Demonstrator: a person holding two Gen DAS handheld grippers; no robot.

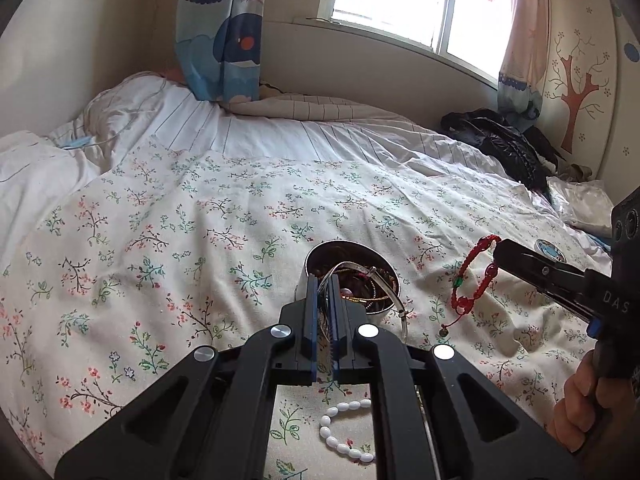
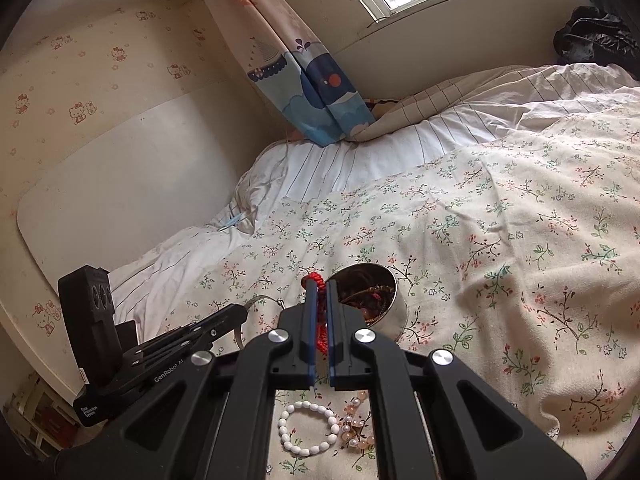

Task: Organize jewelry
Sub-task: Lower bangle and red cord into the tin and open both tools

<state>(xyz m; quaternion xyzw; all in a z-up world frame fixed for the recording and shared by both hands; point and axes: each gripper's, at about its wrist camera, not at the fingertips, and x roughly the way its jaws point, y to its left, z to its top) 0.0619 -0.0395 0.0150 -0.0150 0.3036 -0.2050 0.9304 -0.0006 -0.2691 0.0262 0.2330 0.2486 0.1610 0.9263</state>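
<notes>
A round metal tin (image 1: 316, 254) holding several bracelets sits on the floral bedspread; it also shows in the right wrist view (image 2: 394, 312). My left gripper (image 1: 325, 280) is shut on a silver bangle (image 1: 394, 304) at the tin's near rim. My right gripper (image 2: 321, 285) is shut on a red cord bracelet (image 2: 320, 334), held above the bed right of the tin; the bracelet hangs from its tip in the left wrist view (image 1: 476, 280). A white bead bracelet (image 2: 306, 428) lies on the bed below both grippers, also in the left wrist view (image 1: 340, 432).
A pink bead bracelet (image 2: 354, 424) lies beside the white one. The floral bedspread (image 1: 180, 220) covers the bed, with a striped duvet (image 1: 280, 136) behind. A black jacket (image 1: 504, 140) lies far right. A small blue dish (image 1: 550, 249) sits on the bed.
</notes>
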